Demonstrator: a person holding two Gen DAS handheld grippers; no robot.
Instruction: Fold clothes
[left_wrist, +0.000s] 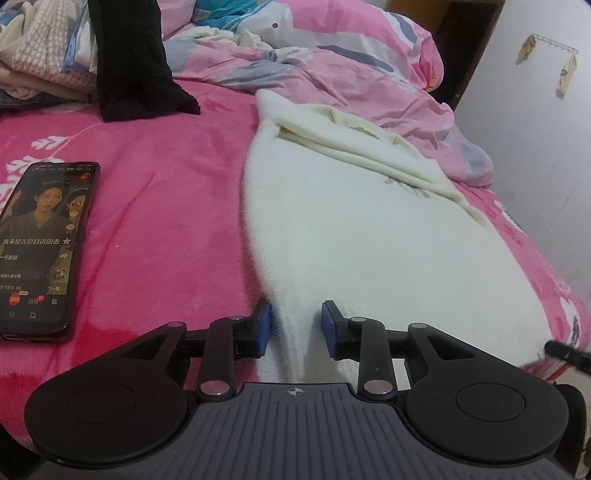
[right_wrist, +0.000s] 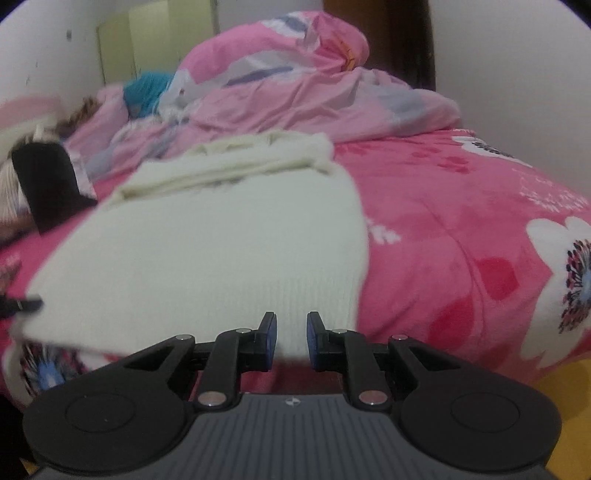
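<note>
A cream knitted sweater (left_wrist: 354, 229) lies folded lengthwise on the pink flowered blanket (left_wrist: 159, 177). My left gripper (left_wrist: 295, 326) is at the sweater's near edge. Its blue pads stand apart with a raised ridge of the knit between them, and a gap shows beside the right pad. In the right wrist view the sweater (right_wrist: 221, 236) is blurred and its ribbed hem runs down into my right gripper (right_wrist: 291, 338), whose pads close on it. The hem's near edge hangs a little above the blanket (right_wrist: 461, 240). Each gripper's black tip shows at the edge of the other's view.
A phone (left_wrist: 40, 247) with a lit screen lies left of the sweater. A black garment (left_wrist: 136, 66) and a pile of clothes (left_wrist: 40, 48) sit at the back left. A crumpled pink duvet (left_wrist: 351, 62) fills the back. A white wall (left_wrist: 535, 129) runs along the right.
</note>
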